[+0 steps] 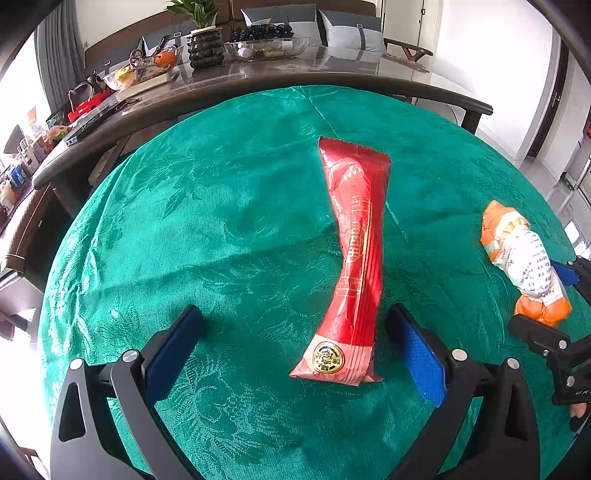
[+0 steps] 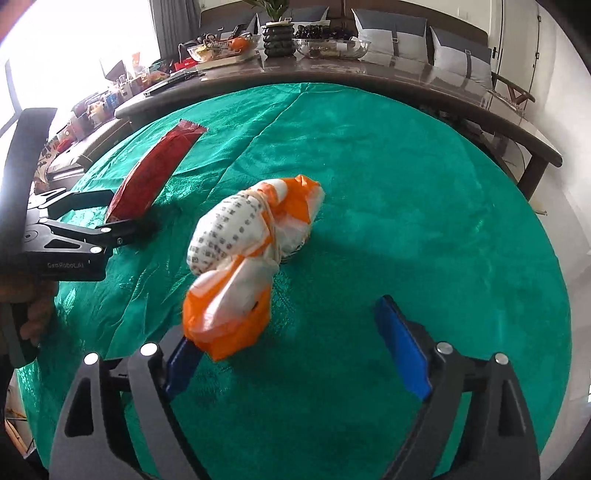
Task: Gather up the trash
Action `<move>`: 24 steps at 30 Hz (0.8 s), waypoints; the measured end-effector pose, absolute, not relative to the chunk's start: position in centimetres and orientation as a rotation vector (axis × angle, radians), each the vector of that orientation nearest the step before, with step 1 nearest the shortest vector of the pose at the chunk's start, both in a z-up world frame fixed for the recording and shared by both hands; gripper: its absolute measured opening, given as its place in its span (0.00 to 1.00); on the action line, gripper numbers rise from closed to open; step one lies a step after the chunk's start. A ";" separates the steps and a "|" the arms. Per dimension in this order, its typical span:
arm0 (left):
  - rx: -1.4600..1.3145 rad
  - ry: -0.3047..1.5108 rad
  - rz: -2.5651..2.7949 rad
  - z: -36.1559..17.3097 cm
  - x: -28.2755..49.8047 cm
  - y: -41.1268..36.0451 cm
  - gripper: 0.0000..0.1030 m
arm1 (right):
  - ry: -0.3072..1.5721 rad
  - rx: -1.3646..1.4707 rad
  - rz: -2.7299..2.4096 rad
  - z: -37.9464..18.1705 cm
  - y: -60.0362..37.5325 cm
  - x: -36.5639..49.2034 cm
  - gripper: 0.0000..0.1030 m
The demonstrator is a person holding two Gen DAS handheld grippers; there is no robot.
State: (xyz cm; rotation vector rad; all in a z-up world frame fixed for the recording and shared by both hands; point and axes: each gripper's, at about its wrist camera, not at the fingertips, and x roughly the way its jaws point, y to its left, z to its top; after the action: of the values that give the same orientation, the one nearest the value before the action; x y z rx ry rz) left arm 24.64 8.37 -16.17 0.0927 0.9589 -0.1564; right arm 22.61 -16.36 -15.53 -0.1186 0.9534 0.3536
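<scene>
A long red snack wrapper (image 1: pixel 354 258) lies on the green tablecloth (image 1: pixel 221 229). Its near end sits between the open jaws of my left gripper (image 1: pixel 295 332), closer to the right finger. It also shows in the right wrist view (image 2: pixel 155 173), far left. A knotted orange and white plastic bag (image 2: pixel 251 254) lies in front of my right gripper (image 2: pixel 291 328), which is open; its near end rests against the left finger. The bag also shows in the left wrist view (image 1: pixel 524 262), with the right gripper (image 1: pixel 546 295) around its near end. The left gripper (image 2: pixel 107 214) shows in the right wrist view.
Behind the green table stands a dark long table (image 1: pixel 258 77) with a plant pot (image 1: pixel 205 48), glass bowls (image 1: pixel 266 48) and clutter. Cushions (image 1: pixel 351 33) lie on a sofa at the back. A shelf with small items (image 1: pixel 22 166) is at the far left.
</scene>
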 end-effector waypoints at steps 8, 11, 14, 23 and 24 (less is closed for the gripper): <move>0.092 0.959 -0.156 -16.2 24.6 8.3 0.96 | 0.961 -0.123 0.351 -15.6 -16.3 22.5 0.91; 0.093 0.959 -0.157 -16.2 24.6 8.4 0.96 | 0.962 -0.123 0.352 -15.6 -16.3 22.4 0.91; 0.093 0.959 -0.156 -16.2 24.6 8.4 0.96 | 0.962 -0.123 0.353 -15.6 -16.3 22.3 0.92; 0.051 0.951 -0.215 -15.9 24.5 9.2 0.95 | 0.975 -0.106 0.370 -15.4 -16.3 22.0 0.92; 0.042 0.952 -0.242 -15.7 24.5 9.5 0.95 | 0.991 -0.087 0.389 -15.1 -16.2 21.9 0.92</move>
State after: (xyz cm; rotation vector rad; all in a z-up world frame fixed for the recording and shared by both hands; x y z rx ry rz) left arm 24.50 9.46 -15.75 0.0421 0.9521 -0.2422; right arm 21.89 -16.25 -15.09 -0.0865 0.9912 0.3894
